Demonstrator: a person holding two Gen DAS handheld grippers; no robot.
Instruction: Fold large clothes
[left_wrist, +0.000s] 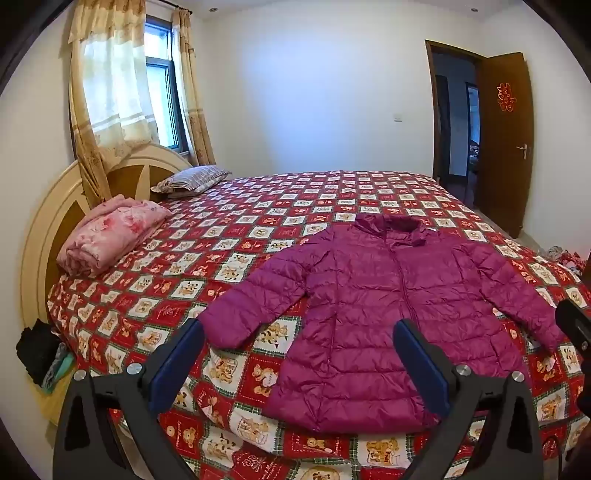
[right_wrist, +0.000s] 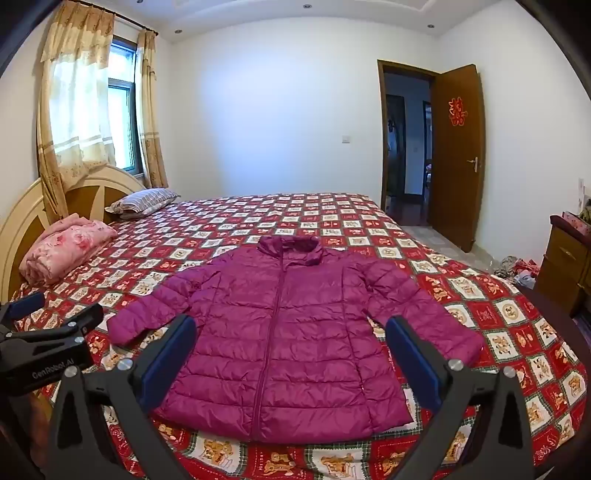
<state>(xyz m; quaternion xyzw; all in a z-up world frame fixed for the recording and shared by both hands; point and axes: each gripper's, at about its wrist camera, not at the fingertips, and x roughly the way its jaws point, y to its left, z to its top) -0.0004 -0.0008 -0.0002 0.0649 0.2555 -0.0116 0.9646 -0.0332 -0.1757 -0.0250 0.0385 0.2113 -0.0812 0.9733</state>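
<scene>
A bedroom with white walls (right_wrist: 280, 110) is lit by daylight from a curtained window (right_wrist: 122, 125). A bed (right_wrist: 332, 214) covered in a red patterned quilt is backed by a rounded headboard (right_wrist: 22, 221); a brown wooden door (right_wrist: 458, 155) is seen standing open.

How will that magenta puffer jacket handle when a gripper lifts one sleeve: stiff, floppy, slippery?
Probably floppy: the puffer jacket lies flat on the bedspread with soft creases, so a lifted sleeve should drape and drag the body. Likely light for its bulk, given the thin quilted panels. The shiny shell looks slick, so it may slip between the fingers unless pinched deep.
</scene>
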